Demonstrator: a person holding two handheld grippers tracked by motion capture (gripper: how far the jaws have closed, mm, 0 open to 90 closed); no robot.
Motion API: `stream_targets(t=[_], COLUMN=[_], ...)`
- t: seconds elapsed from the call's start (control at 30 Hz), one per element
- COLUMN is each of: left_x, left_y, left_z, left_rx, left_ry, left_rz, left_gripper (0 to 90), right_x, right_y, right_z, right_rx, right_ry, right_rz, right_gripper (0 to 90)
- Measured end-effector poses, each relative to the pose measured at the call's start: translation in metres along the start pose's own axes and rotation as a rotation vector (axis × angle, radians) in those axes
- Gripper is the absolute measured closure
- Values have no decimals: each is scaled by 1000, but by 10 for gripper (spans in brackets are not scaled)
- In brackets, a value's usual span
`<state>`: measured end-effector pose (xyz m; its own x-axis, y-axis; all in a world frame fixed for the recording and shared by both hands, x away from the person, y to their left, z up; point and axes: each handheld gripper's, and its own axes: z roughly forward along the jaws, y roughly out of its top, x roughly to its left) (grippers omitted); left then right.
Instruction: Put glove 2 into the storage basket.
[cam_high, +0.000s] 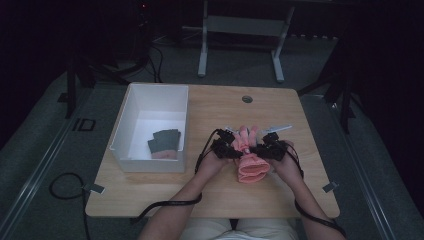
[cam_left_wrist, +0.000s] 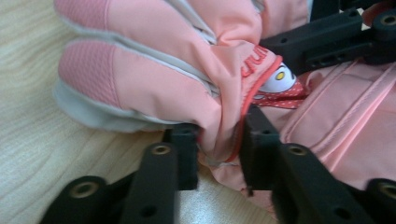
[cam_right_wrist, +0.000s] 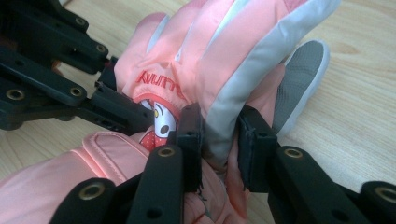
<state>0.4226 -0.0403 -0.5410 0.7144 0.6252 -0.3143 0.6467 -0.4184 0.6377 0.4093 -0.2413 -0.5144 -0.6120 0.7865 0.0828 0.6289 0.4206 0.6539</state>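
The wooden table (cam_high: 210, 105) carried a white bin (cam_high: 131, 107) w/ folded dark cloths (cam_high: 165, 141) at its left, and right of the bin, near the front edge, lay a pink glove (cam_high: 251, 165), fingers pointing away from the person. It sat btwn the two tongs: left tongs (cam_left_wrist: 219, 144) were clenched on a fold of pink fabric by the cuff, right tongs (cam_right_wrist: 219, 140) clenched on the grey-edged side opposite.
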Motion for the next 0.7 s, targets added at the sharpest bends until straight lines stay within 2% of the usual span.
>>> stream_targets(t=[0.13,0.2,0.27,0.3,0.33,0.5,0.7], left_x=[-4,-7,-9,-14,-16,-22,-33], left_y=[5,7,9,12,13,20,33], left_z=[-5,-9,-11,-17,-20,-33,-59], left_rx=[-3,-3,-1,-7,-13,-36,-62], left_ry=[-15,-15,-19,-22,-23,-27,-16], left_rz=[7,24,26,40,46,73,120], left_gripper=[770,774,782,782,787,791,792], right_x=[-2,-3,-3,-2,0,2,10], right_y=[0,0,0,1,2,6,18], right_z=[-8,-11,-14,-16,-23,-36,-59], right_rx=[-27,-38,-44,-48,-65,-105,-167], right_ry=[20,25,27,25,25,32,37], right_rz=[26,32,30,28,21,11,-13], right_gripper=[748,749,750,751,753,755,755])
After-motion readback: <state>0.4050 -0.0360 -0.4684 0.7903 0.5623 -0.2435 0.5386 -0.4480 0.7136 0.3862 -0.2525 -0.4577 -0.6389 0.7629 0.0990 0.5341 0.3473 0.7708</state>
